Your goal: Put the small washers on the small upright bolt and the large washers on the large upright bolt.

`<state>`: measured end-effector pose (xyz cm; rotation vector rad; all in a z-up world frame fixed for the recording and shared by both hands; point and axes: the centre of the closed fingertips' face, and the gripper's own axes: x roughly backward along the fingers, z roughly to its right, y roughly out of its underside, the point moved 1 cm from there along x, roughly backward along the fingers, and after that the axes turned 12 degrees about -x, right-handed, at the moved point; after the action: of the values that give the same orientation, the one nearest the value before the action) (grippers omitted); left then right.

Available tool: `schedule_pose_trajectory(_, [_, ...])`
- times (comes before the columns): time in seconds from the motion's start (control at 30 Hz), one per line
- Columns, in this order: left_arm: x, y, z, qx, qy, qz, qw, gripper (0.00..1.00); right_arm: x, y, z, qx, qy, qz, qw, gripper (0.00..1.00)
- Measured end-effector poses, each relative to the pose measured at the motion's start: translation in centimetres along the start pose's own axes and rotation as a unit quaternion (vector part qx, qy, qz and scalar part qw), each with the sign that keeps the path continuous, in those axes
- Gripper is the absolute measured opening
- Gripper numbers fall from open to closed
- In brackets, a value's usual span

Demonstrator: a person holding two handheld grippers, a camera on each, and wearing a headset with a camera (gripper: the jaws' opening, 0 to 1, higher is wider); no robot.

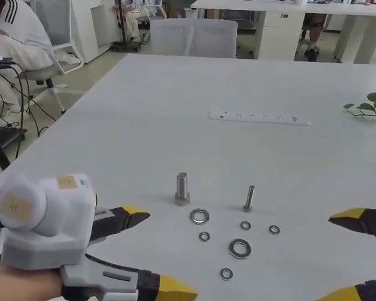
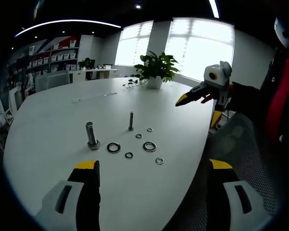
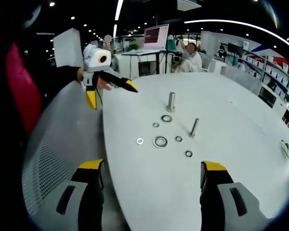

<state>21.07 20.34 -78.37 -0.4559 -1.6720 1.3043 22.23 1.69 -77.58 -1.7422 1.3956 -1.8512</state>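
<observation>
On the white table (image 1: 144,132) a large upright bolt (image 1: 182,188) stands left of a thinner small bolt (image 1: 249,198). In front of them lie two large washers (image 1: 199,216) (image 1: 240,248) and several small washers (image 1: 204,236). My left gripper (image 1: 160,254) is open at the near left edge, apart from the washers. At the near right my right gripper (image 1: 338,257) is open too. The left gripper view has the large bolt (image 2: 91,135), the small bolt (image 2: 131,121) and the washers (image 2: 149,146) ahead of the empty jaws. The right gripper view has both bolts (image 3: 170,102) (image 3: 194,127) and the washers (image 3: 160,141).
A white power strip (image 1: 260,117) lies across the table's middle, with plant leaves (image 1: 371,105) at the right edge. A grey chair (image 1: 194,36) stands at the far end. A person sits at the far left (image 1: 19,31) beside hanging cables. A potted plant (image 2: 155,70) stands on the table.
</observation>
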Motion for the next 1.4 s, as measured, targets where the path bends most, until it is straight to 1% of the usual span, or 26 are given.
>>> schedule_pose_trajectory(0.13, [0.0, -0.1, 0.0, -0.004, -0.002, 0.003, 1.0, 0.92, -0.2, -0.7, -0.3, 0.01, -0.003, -0.002, 0.9999, 0.83])
schedule_pose_trajectory(0.3, [0.3, -0.4, -0.2, -0.005, -0.009, 0.013, 0.9999, 0.92, -0.7, -2.4, -0.4, 0.032, -0.006, -0.006, 0.9995, 0.82])
schedule_pose_trajectory(0.43, [0.6, -0.7, -0.6, -0.004, -0.018, 0.021, 0.9996, 0.92, -1.4, -3.6, -0.9, 0.049, -0.016, -0.01, 0.9986, 0.81])
schedule_pose_trajectory(0.53, [0.8, -0.9, -0.8, -0.003, -0.023, 0.026, 0.9994, 0.92, -2.3, -4.8, -1.2, 0.064, -0.025, -0.01, 0.9976, 0.81])
schedule_pose_trajectory(0.7, [0.9, -0.9, -1.0, -0.005, -0.029, 0.03, 0.9991, 0.91, -3.6, -6.2, -1.4, 0.083, -0.03, -0.017, 0.9959, 0.8])
schedule_pose_trajectory(0.87, [1.0, -1.0, -1.1, -0.006, -0.031, 0.03, 0.999, 0.91, -5.2, -8.0, -1.5, 0.112, -0.037, -0.027, 0.9927, 0.78])
schedule_pose_trajectory(1.03, [1.0, -1.0, -1.2, -0.007, -0.033, 0.032, 0.9989, 0.91, -6.9, -9.4, -1.6, 0.129, -0.047, -0.034, 0.9899, 0.76])
schedule_pose_trajectory(1.27, [1.0, -1.2, -1.0, -0.007, -0.035, 0.034, 0.9988, 0.91, -9.1, -10.6, -1.6, 0.149, -0.06, -0.049, 0.9858, 0.74])
schedule_pose_trajectory(1.4, [1.0, -1.2, -1.0, -0.009, -0.034, 0.033, 0.9988, 0.91, -10.5, -11.1, -1.3, 0.157, -0.059, -0.059, 0.9841, 0.71])
